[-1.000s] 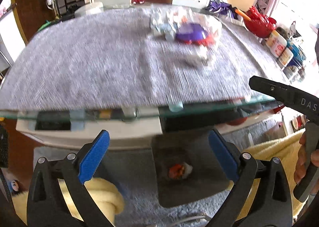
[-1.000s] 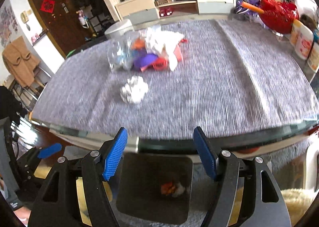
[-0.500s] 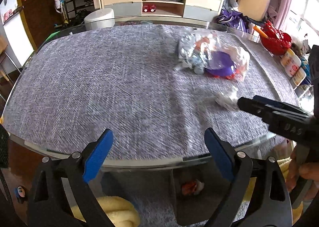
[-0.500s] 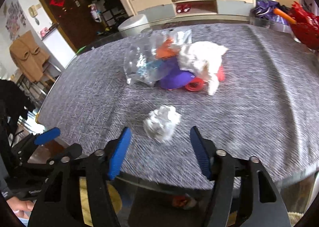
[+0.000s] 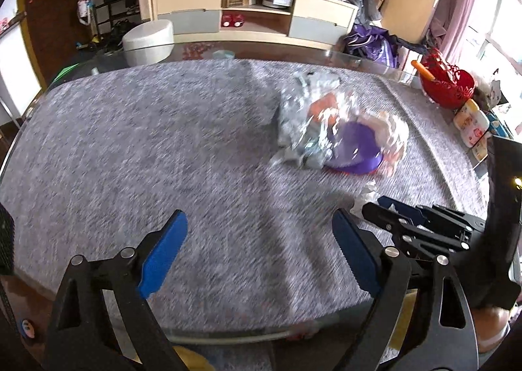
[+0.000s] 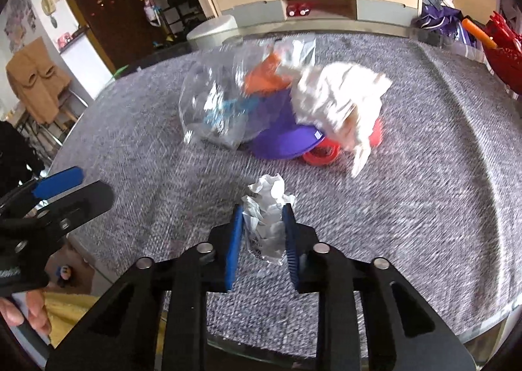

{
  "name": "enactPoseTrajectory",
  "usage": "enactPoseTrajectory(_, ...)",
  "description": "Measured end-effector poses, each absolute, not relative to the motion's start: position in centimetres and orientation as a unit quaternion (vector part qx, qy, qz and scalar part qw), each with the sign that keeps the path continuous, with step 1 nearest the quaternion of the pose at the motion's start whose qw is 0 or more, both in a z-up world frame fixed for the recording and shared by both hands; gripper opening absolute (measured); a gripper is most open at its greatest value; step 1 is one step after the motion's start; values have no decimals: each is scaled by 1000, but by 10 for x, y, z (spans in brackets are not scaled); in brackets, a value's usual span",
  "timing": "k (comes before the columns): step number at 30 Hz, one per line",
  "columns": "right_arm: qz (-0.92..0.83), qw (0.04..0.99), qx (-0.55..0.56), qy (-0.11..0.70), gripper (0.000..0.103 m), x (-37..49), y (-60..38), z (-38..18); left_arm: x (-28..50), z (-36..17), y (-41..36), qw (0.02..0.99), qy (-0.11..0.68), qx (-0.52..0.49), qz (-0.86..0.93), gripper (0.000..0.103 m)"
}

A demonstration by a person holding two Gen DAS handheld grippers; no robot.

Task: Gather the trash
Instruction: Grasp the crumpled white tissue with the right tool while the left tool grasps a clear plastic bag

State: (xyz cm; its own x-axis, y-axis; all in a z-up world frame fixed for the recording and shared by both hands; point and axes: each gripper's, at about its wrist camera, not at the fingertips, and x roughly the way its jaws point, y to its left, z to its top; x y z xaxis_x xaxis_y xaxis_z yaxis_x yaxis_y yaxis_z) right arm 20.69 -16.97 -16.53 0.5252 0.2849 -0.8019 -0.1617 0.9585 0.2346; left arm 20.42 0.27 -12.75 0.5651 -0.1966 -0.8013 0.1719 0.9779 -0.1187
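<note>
A crumpled white paper ball [image 6: 267, 208] lies on the grey table cloth [image 6: 424, 191] between the blue pads of my right gripper [image 6: 262, 214], which is shut on it. In the left wrist view the ball [image 5: 367, 196] shows just past the right gripper [image 5: 385, 208]. My left gripper [image 5: 257, 240] is open and empty over the near part of the cloth. Farther back lies a trash pile: a clear plastic bag [image 6: 222, 107], a purple lid [image 6: 287, 139], a red ring [image 6: 323, 152] and a white rag [image 6: 342, 100].
A red basket [image 5: 447, 84] and white bottles [image 5: 471, 121] stand at the table's right edge. A white round stool [image 5: 148, 40] and a low cabinet [image 5: 254, 15] stand beyond the table. The glass table edge [image 5: 228, 335] runs close below the grippers.
Both grippers rose from below the table edge and moved forward over the cloth. The right gripper closed on the paper ball; the left stayed open.
</note>
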Motion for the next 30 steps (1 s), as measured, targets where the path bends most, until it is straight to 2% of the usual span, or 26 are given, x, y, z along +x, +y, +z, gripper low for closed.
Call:
enactPoseTrajectory(8,122,876,60,462,21,200,-191,-152,248,-132,-19,880,454,-25,-136,67)
enactPoseTrajectory(19,113,877,68,462,21,204,-209,-154,288,-151,-37,864,474,-52,-164,66)
enactPoseTrajectory(21,112,876,68,465,21,206,-209,-155,291,-153,-41,860,477,-54,-173,60)
enactPoseTrajectory(23,111,876,67,465,21,207,-208,-157,293,-154,-44,858,478,-53,-181,43)
enactPoseTrajectory(25,109,876,68,466,21,208,-207,-157,294,-155,-48,857,477,-51,-187,35)
enactPoseTrajectory(26,107,876,69,466,21,208,-207,-157,293,-155,-50,857,477,-51,-190,27)
enactPoseTrajectory(30,100,878,70,463,21,205,-206,-155,289,-150,-52,861,470,-46,-190,25)
